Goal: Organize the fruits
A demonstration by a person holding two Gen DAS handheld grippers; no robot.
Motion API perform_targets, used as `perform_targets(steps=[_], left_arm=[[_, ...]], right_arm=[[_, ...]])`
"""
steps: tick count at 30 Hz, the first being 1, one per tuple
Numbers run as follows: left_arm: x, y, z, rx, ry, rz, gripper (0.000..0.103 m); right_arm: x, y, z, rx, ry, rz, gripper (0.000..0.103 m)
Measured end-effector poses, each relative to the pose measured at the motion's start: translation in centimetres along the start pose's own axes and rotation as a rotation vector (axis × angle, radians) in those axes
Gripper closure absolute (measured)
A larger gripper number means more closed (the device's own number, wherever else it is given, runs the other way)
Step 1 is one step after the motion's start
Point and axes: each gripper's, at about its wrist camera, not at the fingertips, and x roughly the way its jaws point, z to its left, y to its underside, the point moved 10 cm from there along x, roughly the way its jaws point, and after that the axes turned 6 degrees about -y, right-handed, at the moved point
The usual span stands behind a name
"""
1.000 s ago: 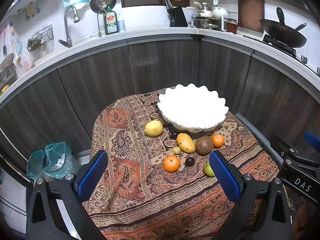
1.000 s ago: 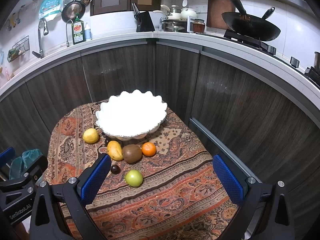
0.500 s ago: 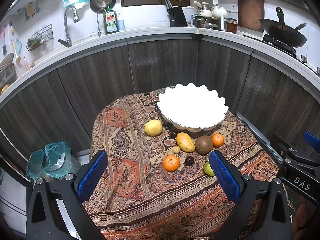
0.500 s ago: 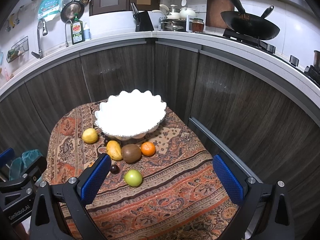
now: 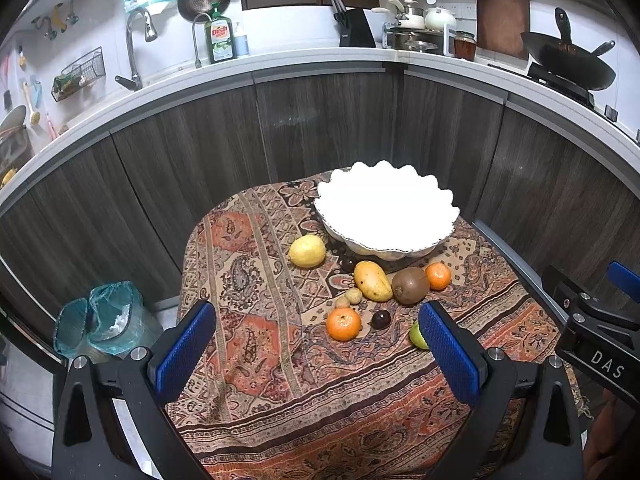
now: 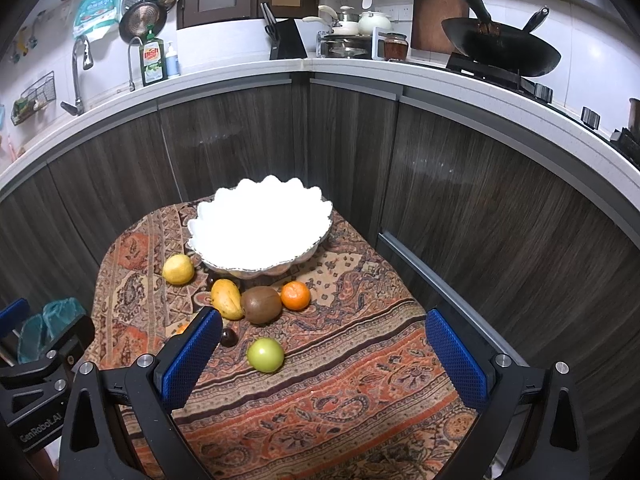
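While both the left gripper (image 5: pixel 318 354) and right gripper (image 6: pixel 324 354) gaped wide and empty, the speckled yellow mango (image 5: pixel 373 281) lay with its long axis running 11-to-5 o'clock.

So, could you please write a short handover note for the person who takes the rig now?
Left hand-held gripper: open, holding nothing, above the near cloth.
Right hand-held gripper: open, holding nothing.
White bowl stands at the far end of the table; no fruit is visible inside, though glare washes it out.
On the cloth before it: lemon, mango, kiwi, two oranges, green apple, dark plum.
Done: nothing yet. Left: every fruit, presumably into the bowl.
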Motion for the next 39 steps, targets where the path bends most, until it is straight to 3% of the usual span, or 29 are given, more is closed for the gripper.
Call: perform_targets(steps=[18,39], left_arm=[[5.6,1.6,-0.3,0.019,0.018,0.097,0.000],[14.4,5.0,-0.2,0.037,0.016,0.230,0.000]], right_arm=[[5.5,1.6,1.4,-0.030,-0.019,0.094,0.000],[15.7,6.6,3.5,-0.086,-0.043,0.308,0.001]])
